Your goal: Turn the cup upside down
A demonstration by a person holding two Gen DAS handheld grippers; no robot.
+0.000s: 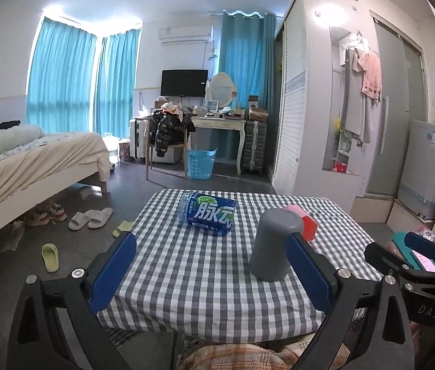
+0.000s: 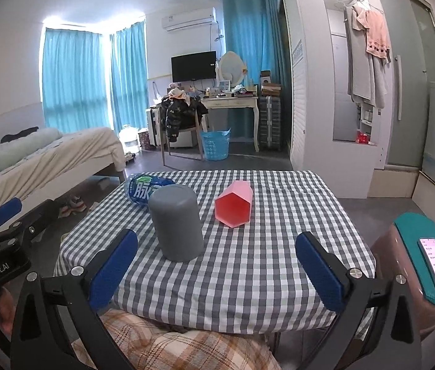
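The smooth grey plastic cup (image 2: pixel 178 222) is seen standing mouth-down on the checked tablecloth (image 2: pixel 248 262) — probably light, rigid, slippery; best gripped mid-wall. Both grippers — left gripper (image 1: pixel 211 265), right gripper (image 2: pixel 217 265) — are held wide open, empty.

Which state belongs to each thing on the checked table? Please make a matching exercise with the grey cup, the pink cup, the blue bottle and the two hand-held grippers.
Things:
1. grey cup
2. pink cup
3. blue bottle
4. right hand-held gripper

States:
a. lying on its side, label up
b. open, holding nothing
c. standing with closed end up
d. lying on its side, opening towards the camera

Pairs: 1-c, 2-d, 3-a, 4-b. The left hand-held gripper is open too.
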